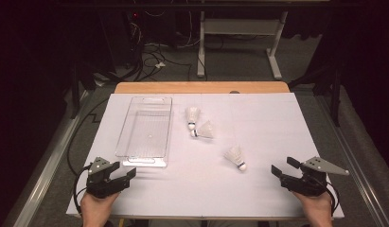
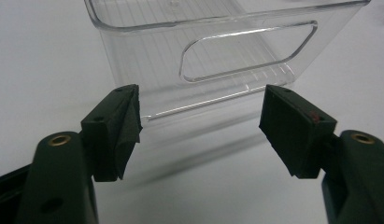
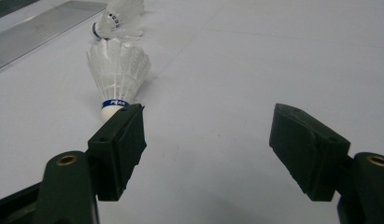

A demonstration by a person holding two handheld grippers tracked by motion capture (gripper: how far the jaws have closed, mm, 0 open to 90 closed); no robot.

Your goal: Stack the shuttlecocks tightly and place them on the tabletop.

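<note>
Three shuttlecocks, nearest (image 1: 236, 157), are laid right of centre beside the clear bin (image 1: 145, 132); left gripper (image 1: 122, 172) and right gripper (image 1: 283, 167) are held wide, empty, ready for loading.

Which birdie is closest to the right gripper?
The shuttlecock lying alone, just ahead of the right gripper. The other two shuttlecocks lie together farther back, beside the clear tray.

Both hands rest at the near edge, left claw (image 1: 128, 170) and right claw (image 1: 281, 166) gaping wide, empty.
</note>
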